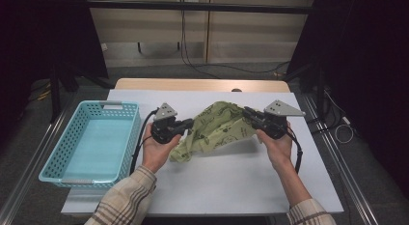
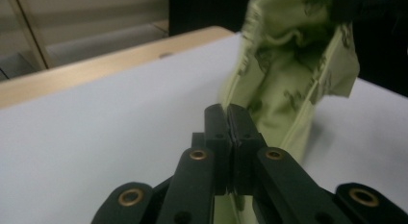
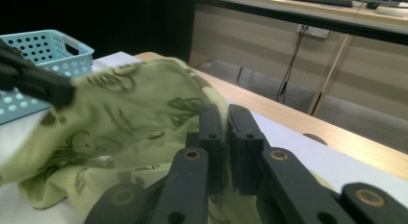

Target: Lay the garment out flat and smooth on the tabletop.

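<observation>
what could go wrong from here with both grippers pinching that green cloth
Each gripper has only a thin edge of the green printed cloth between its shut jaws, so the left gripper or the right gripper could lose the hem if the hands pull apart. The bulk of the cloth sags toward the white table cover and may drag or bunch. The turquoise basket sits close beside the left hand, so a sideways swing might knock it.

The left gripper (image 1: pixel 189 122) and the right gripper (image 1: pixel 246 112) point toward each other above the table, each held from below by one hand (sleeves are checked). Both jaws are pressed together, pinching the cloth (image 1: pixel 212 131).
</observation>
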